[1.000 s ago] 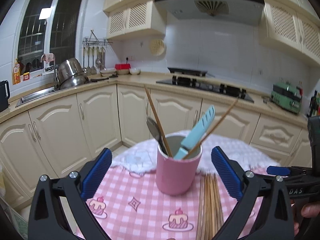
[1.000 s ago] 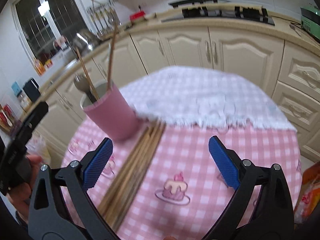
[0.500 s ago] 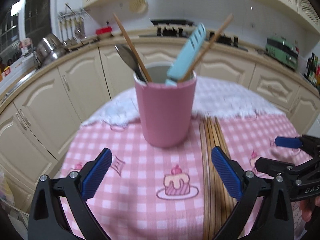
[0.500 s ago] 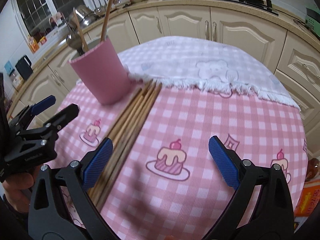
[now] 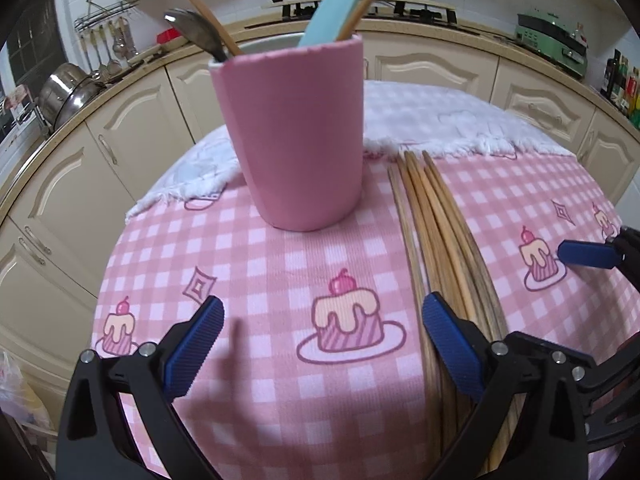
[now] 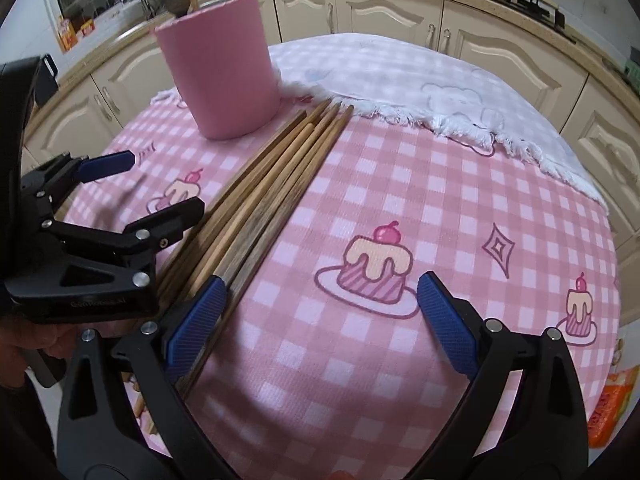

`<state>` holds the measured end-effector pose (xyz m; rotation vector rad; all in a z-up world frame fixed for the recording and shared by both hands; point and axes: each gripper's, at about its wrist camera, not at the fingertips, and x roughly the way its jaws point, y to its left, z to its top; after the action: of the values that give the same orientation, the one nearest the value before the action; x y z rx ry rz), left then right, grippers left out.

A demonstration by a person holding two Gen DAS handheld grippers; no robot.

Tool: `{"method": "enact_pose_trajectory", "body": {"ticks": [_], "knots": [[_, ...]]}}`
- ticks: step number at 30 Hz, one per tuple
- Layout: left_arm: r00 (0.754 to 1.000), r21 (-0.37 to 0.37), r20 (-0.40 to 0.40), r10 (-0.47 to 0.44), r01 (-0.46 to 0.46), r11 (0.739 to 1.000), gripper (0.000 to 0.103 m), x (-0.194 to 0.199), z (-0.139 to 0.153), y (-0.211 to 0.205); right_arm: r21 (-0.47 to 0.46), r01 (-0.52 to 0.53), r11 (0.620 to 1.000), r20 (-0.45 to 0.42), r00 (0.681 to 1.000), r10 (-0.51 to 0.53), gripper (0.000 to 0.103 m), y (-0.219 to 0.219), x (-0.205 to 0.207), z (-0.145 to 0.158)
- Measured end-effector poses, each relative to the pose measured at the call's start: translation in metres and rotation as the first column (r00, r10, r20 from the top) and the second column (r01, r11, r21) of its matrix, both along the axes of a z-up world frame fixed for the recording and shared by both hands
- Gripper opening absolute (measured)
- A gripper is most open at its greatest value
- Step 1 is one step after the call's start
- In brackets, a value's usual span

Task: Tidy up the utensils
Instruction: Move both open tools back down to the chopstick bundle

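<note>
A pink cup (image 5: 298, 132) stands on the pink checked tablecloth (image 5: 280, 264); it also shows in the right wrist view (image 6: 222, 66). It holds a metal spoon (image 5: 192, 32), a light blue spatula (image 5: 336, 0) and wooden chopsticks. A bundle of several wooden chopsticks (image 5: 436, 232) lies flat to the cup's right and also shows in the right wrist view (image 6: 268, 188). My left gripper (image 5: 322, 346) is open, low over the cloth, its right finger over the bundle. My right gripper (image 6: 318, 322) is open, its left finger over the bundle's near end.
A white fringed cloth (image 6: 420, 80) covers the table's far half. Cream kitchen cabinets (image 5: 80, 168) and a counter with a hob (image 5: 360, 4) ring the table. The table edge (image 5: 112, 240) drops off on the left. An orange packet (image 6: 612, 404) lies on the floor at right.
Both grippers have moved down and closer to the table. The cup and the chopstick bundle loom larger. The left gripper's right finger now sits over the bundle. Both stay open.
</note>
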<state>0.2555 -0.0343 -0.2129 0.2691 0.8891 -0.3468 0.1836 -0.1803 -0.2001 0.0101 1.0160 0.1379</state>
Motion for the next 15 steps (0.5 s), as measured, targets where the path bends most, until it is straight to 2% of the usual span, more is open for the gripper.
{"method": "enact_pose_trajectory", "body": {"ticks": [5,8,11,15], "knots": [[1.0,0.009,-0.004,-0.013,0.014,1.0,0.097,0.0,0.0003,-0.0001,-0.055,0.01,0.998,0.001,1.0,-0.01,0.095,0.0044,-0.0009,0.001],[1.0,0.02,-0.006,-0.026,0.026,0.999,0.097,-0.0012,0.0007,-0.0042,-0.051,0.014,0.999,-0.012,1.0,-0.015,0.095,0.0045,0.0002,0.0005],[1.0,0.0,-0.021,-0.022,0.022,1.0,0.097,0.0029,-0.0005,-0.0023,-0.049,0.024,0.999,-0.019,1.0,-0.025,0.096,0.0039,0.0016,-0.0005],[0.999,0.008,-0.034,-0.026,0.026,1.0,0.097,0.0045,-0.0017,-0.0051,-0.092,0.001,0.996,-0.014,1.0,-0.002,0.096,0.0087,0.0024,0.0]]}}
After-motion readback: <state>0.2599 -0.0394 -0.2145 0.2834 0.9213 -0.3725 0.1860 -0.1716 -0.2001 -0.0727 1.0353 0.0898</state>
